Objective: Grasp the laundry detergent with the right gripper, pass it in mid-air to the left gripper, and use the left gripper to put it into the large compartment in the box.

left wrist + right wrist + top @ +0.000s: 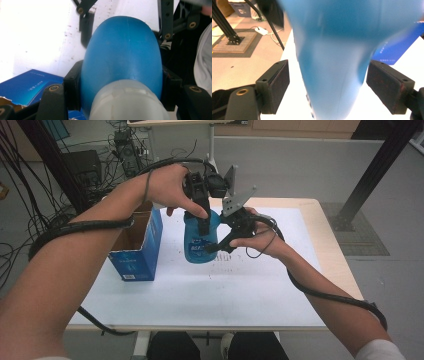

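1. High view: a blue bottle (201, 240) stands near the middle of the white table (250, 290), held up around its upper part by the left gripper (204, 222), which comes down on it from 12 o'clock.
2. Left gripper view: the black jaws press on both sides of the blue bottle's (122, 57) shoulder, just behind its whitish neck (127, 100); this gripper is clamped on the bottle.
3. Right gripper view: the pads (277, 85) stand apart from the blue bottle (329, 70) with daylight on each side, so the right gripper (327, 87) is open around it and not squeezing.
4. In the high view the right gripper (220, 245) sits at the bottle's 3 o'clock side, low on the body.
5. A blue cardboard box (137, 245), top open, stands at the bottle's 9 o'clock, just beside it.
6. Progress, as I judge it: the bottle is out of the box and under the left grip alone; whatever the right gripper has to do at the body or cap looks unfinished.
7. Writing: white lettering runs across the bottle's front and small print marks the box side, but neither is sharp enough to read.
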`<state>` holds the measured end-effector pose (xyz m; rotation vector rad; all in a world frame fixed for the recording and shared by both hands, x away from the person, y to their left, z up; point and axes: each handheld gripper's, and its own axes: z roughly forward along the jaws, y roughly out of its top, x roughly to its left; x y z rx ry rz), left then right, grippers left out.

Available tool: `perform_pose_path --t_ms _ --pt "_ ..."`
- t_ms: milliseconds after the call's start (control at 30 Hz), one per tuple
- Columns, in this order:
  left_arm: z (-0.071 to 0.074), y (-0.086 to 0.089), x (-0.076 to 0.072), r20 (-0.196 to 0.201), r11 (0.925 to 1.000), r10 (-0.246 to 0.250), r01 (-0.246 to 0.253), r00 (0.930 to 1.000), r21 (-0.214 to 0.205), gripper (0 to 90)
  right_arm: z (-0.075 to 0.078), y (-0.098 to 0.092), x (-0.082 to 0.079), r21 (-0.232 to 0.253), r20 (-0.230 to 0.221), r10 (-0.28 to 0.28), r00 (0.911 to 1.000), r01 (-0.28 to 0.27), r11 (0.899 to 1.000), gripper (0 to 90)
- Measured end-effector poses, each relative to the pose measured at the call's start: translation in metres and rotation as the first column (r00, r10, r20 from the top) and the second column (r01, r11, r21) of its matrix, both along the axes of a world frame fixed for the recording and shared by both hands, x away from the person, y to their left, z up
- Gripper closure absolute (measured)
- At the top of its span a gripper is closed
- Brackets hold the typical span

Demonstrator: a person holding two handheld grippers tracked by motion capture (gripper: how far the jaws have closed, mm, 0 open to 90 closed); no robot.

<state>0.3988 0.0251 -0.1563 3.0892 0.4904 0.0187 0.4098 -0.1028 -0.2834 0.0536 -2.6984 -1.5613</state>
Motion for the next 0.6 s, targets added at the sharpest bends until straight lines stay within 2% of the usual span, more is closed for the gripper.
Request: perform_pose_path --t_ms 167,267,433,600 --pt "0.004 0.002 0.001 -0.006 0.9996 0.029 -0.029 0.9996 0.002 37.2 -0.001 -0.013 -0.002 -0.033 0.009 -0.011 0.9999 0.011 0.999 18.2" --pt "0.006 0.002 0.003 0.0 0.9985 0.053 -0.053 0.9986 0.014 37.2 -0.002 -0.024 -0.002 -0.063 0.014 -0.049 0.9987 0.05 0.997 16.1" --pt "0.015 0.006 0.006 0.001 0.9945 0.104 -0.104 0.9946 0.012 37.2 -0.001 -0.046 -0.002 -0.102 -0.026 -0.096 0.9951 0.093 0.99 15.8" --pt "0.026 0.012 0.008 0.019 0.9879 0.155 -0.155 0.9878 -0.004 37.2 0.002 -0.068 0.0 -0.151 -0.062 -0.167 0.984 0.156 0.976 11.1"
